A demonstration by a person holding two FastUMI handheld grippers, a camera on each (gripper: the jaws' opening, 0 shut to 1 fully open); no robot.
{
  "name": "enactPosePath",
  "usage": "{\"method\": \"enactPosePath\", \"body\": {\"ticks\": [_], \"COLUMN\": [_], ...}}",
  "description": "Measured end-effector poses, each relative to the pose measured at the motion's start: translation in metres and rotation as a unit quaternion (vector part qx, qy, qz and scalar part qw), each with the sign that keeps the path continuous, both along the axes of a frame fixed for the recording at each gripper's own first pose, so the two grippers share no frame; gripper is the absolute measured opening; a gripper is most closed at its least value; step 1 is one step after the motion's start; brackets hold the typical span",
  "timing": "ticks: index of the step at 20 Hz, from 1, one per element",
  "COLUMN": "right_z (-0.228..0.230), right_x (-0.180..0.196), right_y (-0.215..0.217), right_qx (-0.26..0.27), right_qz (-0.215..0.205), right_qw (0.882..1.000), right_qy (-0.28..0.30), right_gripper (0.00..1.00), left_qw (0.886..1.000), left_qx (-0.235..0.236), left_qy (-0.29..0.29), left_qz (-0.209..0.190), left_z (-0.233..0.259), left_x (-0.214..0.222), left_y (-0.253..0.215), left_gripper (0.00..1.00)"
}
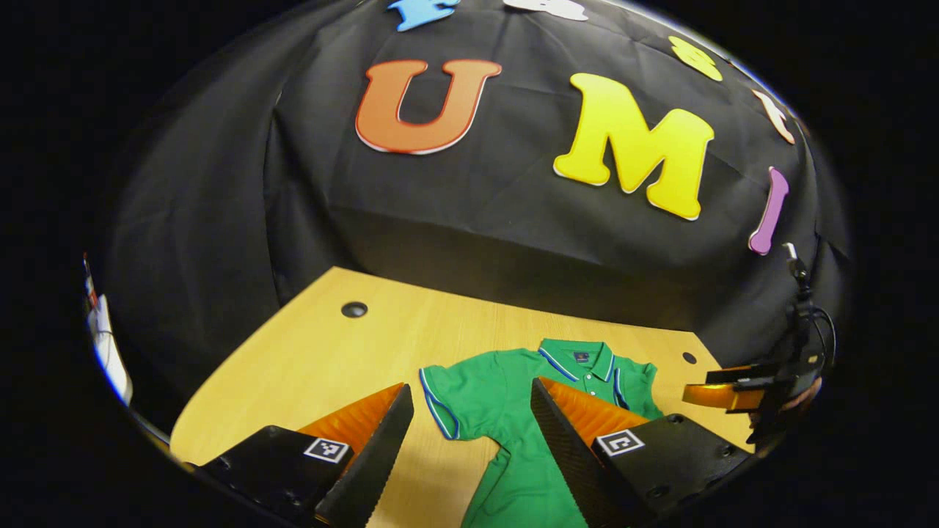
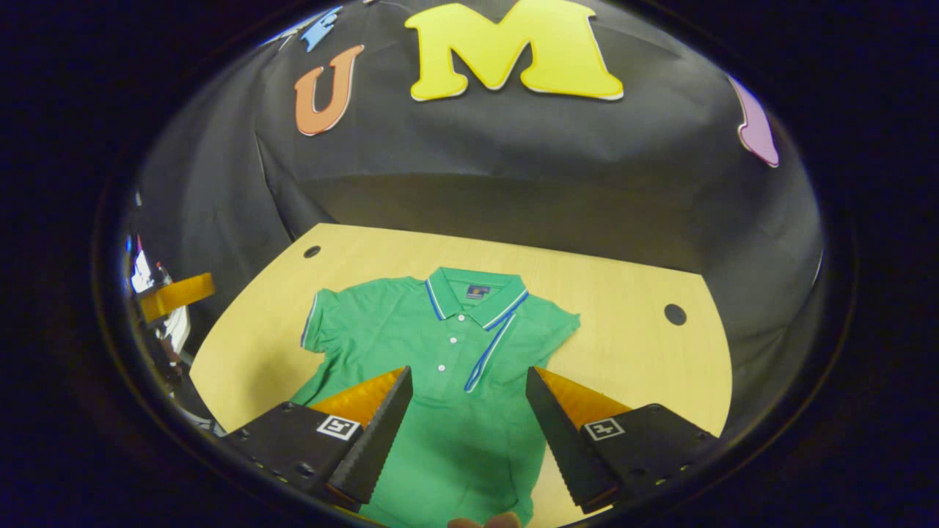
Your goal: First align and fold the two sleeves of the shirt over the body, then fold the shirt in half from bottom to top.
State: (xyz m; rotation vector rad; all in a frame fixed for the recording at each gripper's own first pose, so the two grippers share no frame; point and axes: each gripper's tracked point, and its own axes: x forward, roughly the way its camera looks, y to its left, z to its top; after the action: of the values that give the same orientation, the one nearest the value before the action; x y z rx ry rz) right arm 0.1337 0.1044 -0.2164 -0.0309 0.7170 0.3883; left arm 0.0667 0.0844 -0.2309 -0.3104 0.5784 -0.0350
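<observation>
In the right gripper view my right tongs [image 2: 467,411] stand wide apart with nothing between them, poised above the lower body of the green short-sleeved polo shirt with blue-and-white trim [image 2: 447,367]. In the left gripper view my left tongs [image 1: 469,425] are likewise spread wide and empty, over the shirt's side near one sleeve. Each finger carries a small square black-and-white marker; I can read no words on them.

The shirt lies flat and face up on the pale wooden counter [image 2: 631,330], both sleeves still spread outward. Its long axis runs away from me, hem nearest and collar pointing toward the black cloth wall. A small label sits inside the collar [image 2: 477,291], too small to read. White buttons run down the placket.

Farther off in the left gripper view, my other tongs show at the counter's edge.
</observation>
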Motion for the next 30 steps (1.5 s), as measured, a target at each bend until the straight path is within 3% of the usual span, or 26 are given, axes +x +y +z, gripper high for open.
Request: {"method": "enactPosePath", "body": {"ticks": [4, 9, 14, 21, 24, 25, 29, 30], "right_z": [0.029, 0.053, 0.057, 0.047, 0.046, 0.045, 0.037, 0.033], "right_x": [-0.041, -0.079, -0.097, -0.104, -0.101, -0.1, -0.098, -0.098], "right_y": [-0.014, -0.032, -0.047, -0.056, -0.055, -0.056, -0.057, -0.058], "right_qx": [0.008, 0.014, 0.006, 0.024, 0.023, 0.021, 0.033, 0.036], "right_qz": [-0.008, -0.028, -0.05, -0.082, -0.081, -0.081, -0.092, -0.095], "right_qw": [1.0, 0.999, 0.999, 0.996, 0.996, 0.997, 0.995, 0.995], "right_qy": [-0.008, -0.019, -0.018, 0.004, 0.005, 0.004, 0.017, 0.022], "right_gripper": [0.95, 0.95, 0.95, 0.95, 0.95, 0.95, 0.95, 0.95], "left_qw": [0.991, 0.956, 0.932, 0.914, 0.904, 0.904, 0.903, 0.903], "left_qx": [-0.085, -0.148, -0.104, -0.078, -0.073, -0.059, -0.033, -0.037], "left_qy": [0.104, 0.254, 0.343, 0.389, 0.414, 0.418, 0.423, 0.424], "left_qz": [-0.005, -0.013, -0.057, -0.082, -0.075, -0.067, -0.061, -0.061], "left_z": [-0.045, -0.107, -0.15, -0.164, -0.174, -0.177, -0.183, -0.184], "left_x": [0.032, 0.059, 0.065, 0.065, 0.06, 0.061, 0.06, 0.06], "left_y": [0.002, 0.008, 0.009, -0.01, -0.013, -0.009, -0.008, -0.01], "left_gripper": [1.0, 1.0, 1.0, 0.94, 0.86, 0.86, 0.66, 0.4]}}
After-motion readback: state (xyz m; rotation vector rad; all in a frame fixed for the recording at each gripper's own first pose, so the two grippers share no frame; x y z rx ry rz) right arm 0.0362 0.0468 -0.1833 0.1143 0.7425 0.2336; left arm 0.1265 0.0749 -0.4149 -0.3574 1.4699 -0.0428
